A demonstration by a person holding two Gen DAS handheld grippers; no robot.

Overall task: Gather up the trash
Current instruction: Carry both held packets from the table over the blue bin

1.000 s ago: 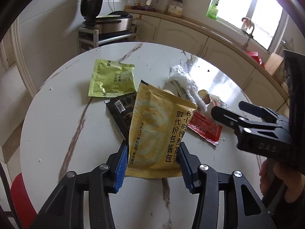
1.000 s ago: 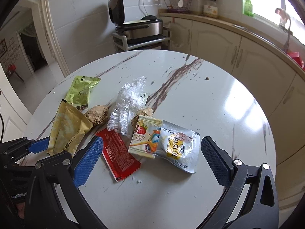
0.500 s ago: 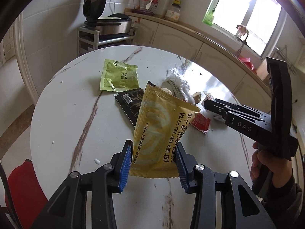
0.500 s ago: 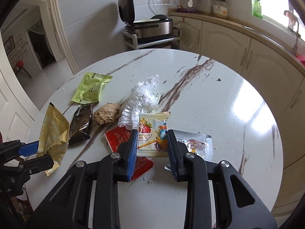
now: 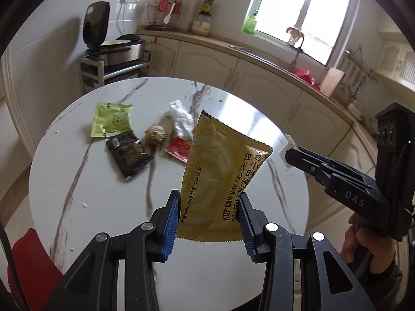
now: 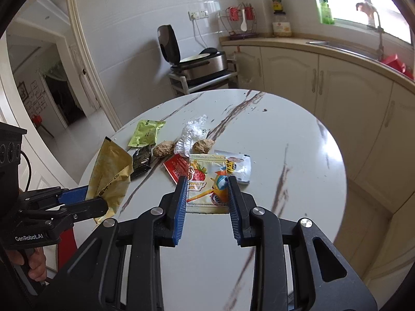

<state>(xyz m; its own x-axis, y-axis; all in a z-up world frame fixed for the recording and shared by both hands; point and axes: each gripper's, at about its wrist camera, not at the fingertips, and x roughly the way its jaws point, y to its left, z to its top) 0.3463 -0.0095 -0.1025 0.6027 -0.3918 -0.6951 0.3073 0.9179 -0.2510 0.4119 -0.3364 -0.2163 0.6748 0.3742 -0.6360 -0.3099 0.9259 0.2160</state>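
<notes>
My left gripper (image 5: pixel 208 211) is shut on a yellow sauce packet (image 5: pixel 220 173) and holds it above the round marble table (image 5: pixel 85 189). My right gripper (image 6: pixel 207 194) is shut on a fruity jelly wrapper (image 6: pixel 207 181), lifted off the table; a silver wrapper (image 6: pixel 240 167) hangs behind it. On the table lie a green packet (image 5: pixel 111 123), a black packet (image 5: pixel 127 154), a red packet (image 5: pixel 179 149), crumpled clear plastic (image 5: pixel 181 119) and brown paper balls (image 6: pixel 163 149). The right gripper shows in the left wrist view (image 5: pixel 293 153), the left gripper in the right wrist view (image 6: pixel 85 199).
A red stool (image 5: pixel 28 267) stands at the table's near left. A metal cart with an open cooker (image 6: pixel 197 62) stands behind the table. Cream cabinets and a counter with a sink (image 6: pixel 337 49) run along the right. A doorway (image 6: pixel 52 98) opens at left.
Both grippers have risen away from the table with their wrappers. The yellow packet now hangs clear of the black packet. The jelly wrapper has left the table.
</notes>
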